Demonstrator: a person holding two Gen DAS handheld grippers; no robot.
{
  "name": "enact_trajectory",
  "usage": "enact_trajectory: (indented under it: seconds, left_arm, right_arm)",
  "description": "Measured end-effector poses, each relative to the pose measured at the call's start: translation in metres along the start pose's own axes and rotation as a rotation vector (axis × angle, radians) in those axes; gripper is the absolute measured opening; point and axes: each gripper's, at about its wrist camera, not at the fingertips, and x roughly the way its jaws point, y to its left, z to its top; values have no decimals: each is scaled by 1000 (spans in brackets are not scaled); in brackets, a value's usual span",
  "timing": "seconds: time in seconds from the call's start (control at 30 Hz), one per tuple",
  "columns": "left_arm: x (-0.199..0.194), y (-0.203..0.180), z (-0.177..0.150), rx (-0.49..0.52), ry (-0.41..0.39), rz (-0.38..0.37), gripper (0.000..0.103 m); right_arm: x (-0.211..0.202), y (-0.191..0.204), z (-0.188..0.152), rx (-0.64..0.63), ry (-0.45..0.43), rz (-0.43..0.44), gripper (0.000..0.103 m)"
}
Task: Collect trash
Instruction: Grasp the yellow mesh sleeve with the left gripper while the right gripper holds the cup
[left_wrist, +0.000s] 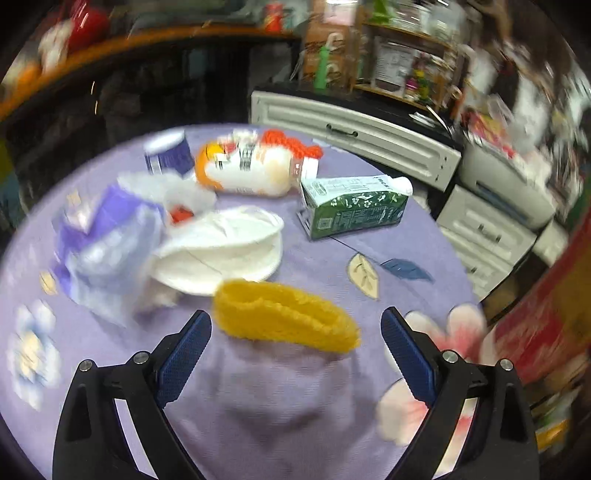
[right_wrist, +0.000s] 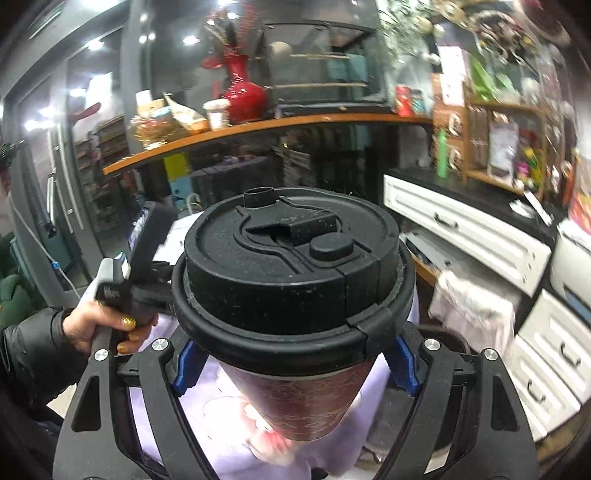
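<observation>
Your right tongs pinch the lidded coffee cup, lifted above the bench. Your left tongs hang spread and empty over the yellow knit piece. Judging by this, most remains: milk carton, bottle, paper plate, wrappers.

The left wrist camera sits just behind the open left gripper. It looks forward and down at the round table with a purple flowered cloth from close by. The right wrist camera looks out level across the room, and a dark red cup with a black lid fills its middle, very near. Both views share the white drawer cabinet, the long orange shelf and the purple cloth.
</observation>
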Motion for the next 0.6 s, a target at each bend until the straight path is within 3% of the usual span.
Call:
enact_trajectory:
  seconds: [0.1, 0.13, 0.2, 0.27, 0.33, 0.5, 0.6]
  left_arm:
    - [6, 3, -3, -85, 6, 41, 82]
    - [9, 3, -2, -101, 6, 56, 70]
    - [11, 5, -5, -138, 0, 80, 57]
    - [9, 6, -7, -154, -6, 85, 35]
    - [6, 7, -10, -168, -10, 81, 19]
    - [-12, -1, -18, -157, -56, 80, 14]
    - [-26, -12, -23, -138, -92, 43, 13]
  right_arm:
    - [0, -15, -14, 43, 15, -10, 79]
    - [0, -19, -18, 55, 18, -13, 80]
    - [-2, -23, -21, 67, 8, -5, 80]
    - [-6, -22, -23, 60, 2, -18, 80]
    - [-11, -21, -24, 47, -11, -28, 80]
    - [-18, -24, -29, 47, -40, -38, 80]
    - [-22, -32, -33, 70, -52, -51, 80]
